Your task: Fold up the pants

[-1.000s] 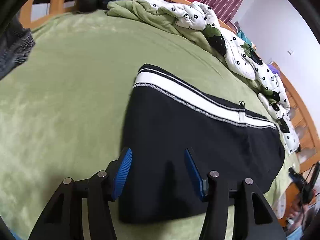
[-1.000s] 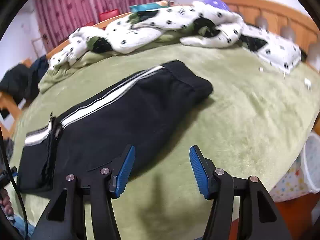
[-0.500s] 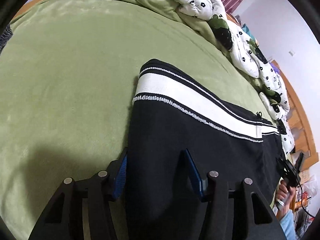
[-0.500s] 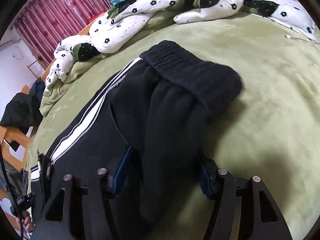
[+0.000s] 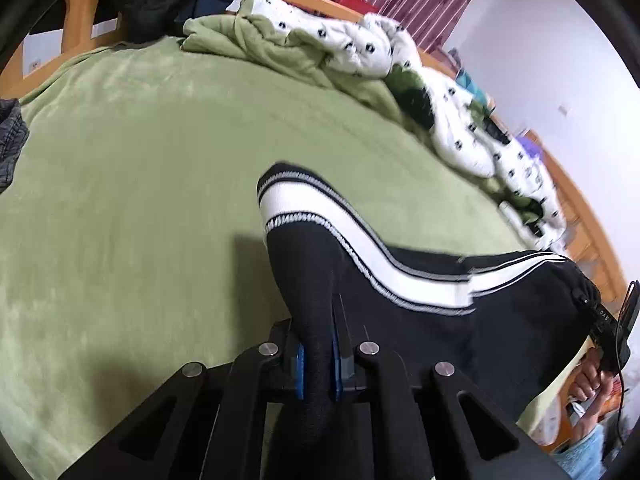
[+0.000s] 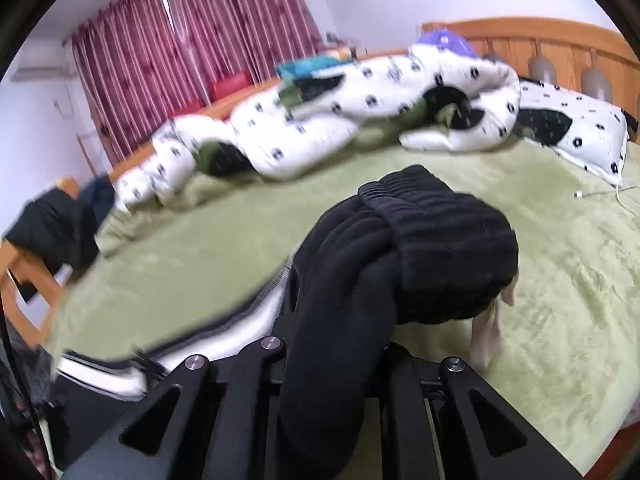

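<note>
- Two grippers grasp one pair of black pants (image 5: pixel 420 320), lifted partly off the green bed (image 5: pixel 140 200).
- The left gripper (image 5: pixel 318 364) has its blue fingers (image 5: pixel 299 372) clenched on the striped leg end.
- The right gripper (image 6: pixel 336 364) is clenched on bunched black fabric near the ribbed waistband (image 6: pixel 452 240); its fingers are hidden.
- A white spotted quilt (image 6: pixel 340 120) lies heaped along the far edge of the bed.
- No containers are in view.

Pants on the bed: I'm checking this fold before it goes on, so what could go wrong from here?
The left gripper pinches only a narrow ridge of the pants, so the cloth could slip out. The right gripper holds a thick bunch at the waistband, so layers may shift and fold unevenly. A pale pocket lining hangs out and may get folded in.
</note>
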Demonstrator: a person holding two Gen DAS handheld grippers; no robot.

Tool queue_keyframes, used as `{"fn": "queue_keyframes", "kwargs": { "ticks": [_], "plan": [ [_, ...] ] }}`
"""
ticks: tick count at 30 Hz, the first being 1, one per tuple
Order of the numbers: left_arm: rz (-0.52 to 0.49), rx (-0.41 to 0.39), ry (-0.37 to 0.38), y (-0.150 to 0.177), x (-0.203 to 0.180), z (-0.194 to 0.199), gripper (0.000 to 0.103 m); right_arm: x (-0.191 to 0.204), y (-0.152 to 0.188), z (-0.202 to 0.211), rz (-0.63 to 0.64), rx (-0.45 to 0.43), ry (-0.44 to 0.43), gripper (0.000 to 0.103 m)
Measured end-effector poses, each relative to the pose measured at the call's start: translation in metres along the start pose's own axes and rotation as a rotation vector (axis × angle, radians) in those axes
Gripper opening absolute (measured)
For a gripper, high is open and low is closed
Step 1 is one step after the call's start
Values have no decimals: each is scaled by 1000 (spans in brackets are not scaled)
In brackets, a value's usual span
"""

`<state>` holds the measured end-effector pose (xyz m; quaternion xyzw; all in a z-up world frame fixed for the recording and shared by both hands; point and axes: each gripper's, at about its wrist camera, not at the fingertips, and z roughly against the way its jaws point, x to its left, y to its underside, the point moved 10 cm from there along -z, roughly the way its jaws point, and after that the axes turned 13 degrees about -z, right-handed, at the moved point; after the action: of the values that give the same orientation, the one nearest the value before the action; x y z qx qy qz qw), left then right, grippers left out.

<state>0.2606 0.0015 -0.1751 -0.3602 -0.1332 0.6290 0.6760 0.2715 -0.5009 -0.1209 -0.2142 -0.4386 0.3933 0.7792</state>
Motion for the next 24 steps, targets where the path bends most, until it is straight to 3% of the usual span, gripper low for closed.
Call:
{"fn": "queue_keyframes", "kwargs": {
  "ticks": [3,5,8,11,14,16,17,20,24],
  "plan": [
    [6,-36,53,-18,6,20,10,48,-17,18,13,-32,-43,11],
    [8,-62,48,-28,16,36,9,74,-23,26,17,-37,-79,11],
    [1,-96,-45,-41,51,66,9,116,-23,40,29,-32,-181,11],
    [11,-71,-164,-38,98,83,10,140,2,40,70,-6,-254,11],
    [47,-15,-233,-20,142,75,10,134,40,11,136,65,-226,11],
    [76,41,-264,1,165,54,10,111,74,-25,167,152,-157,11],
    [83,72,-293,11,177,43,11,86,90,-48,181,180,-67,11],
    [146,95,-300,36,199,25,24,37,117,-85,145,271,46,13],
    [186,96,-332,46,212,33,37,24,131,-83,199,306,21,14]
  ]
}}
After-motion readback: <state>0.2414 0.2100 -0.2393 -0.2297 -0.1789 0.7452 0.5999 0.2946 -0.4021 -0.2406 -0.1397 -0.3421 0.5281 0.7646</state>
